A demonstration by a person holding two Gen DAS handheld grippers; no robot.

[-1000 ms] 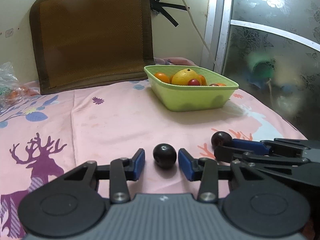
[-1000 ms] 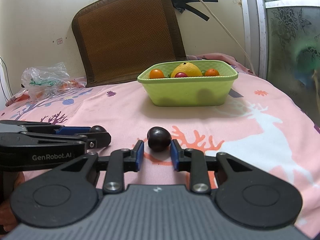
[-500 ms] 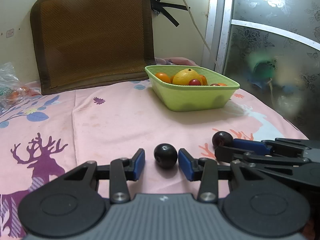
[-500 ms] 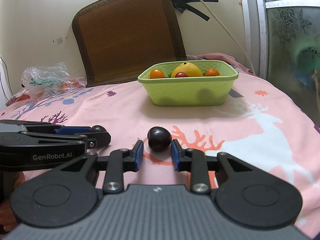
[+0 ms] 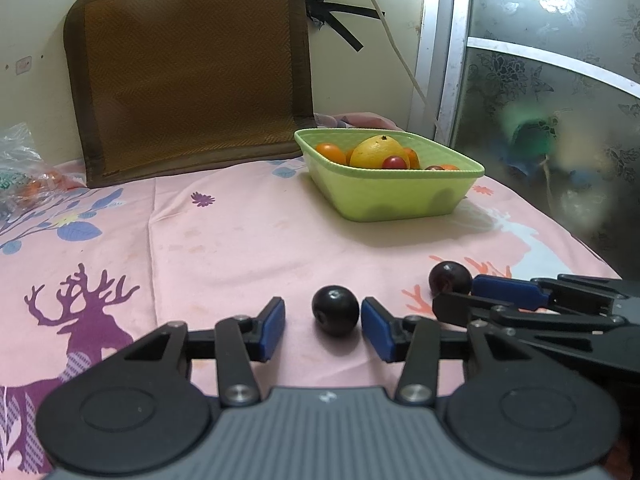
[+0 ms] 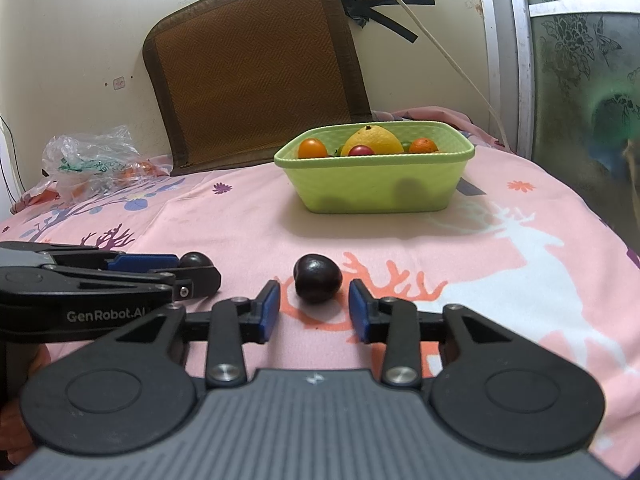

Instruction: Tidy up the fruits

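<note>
Left wrist view: left gripper (image 5: 323, 322) spread — dark plum (image 5: 335, 310) lower centre, between the pads.
Right wrist view: right gripper (image 6: 314, 309) spread — second plum (image 6: 317, 283) centred.
Basket (image 5: 394, 196): straight beyond both.

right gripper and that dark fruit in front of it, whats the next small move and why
Probably close the right gripper on the dark fruit. Its jaws stand open with the fruit lying on the pink cloth between the blue pads, touching neither. Once held, it can go to the green basket.
</note>
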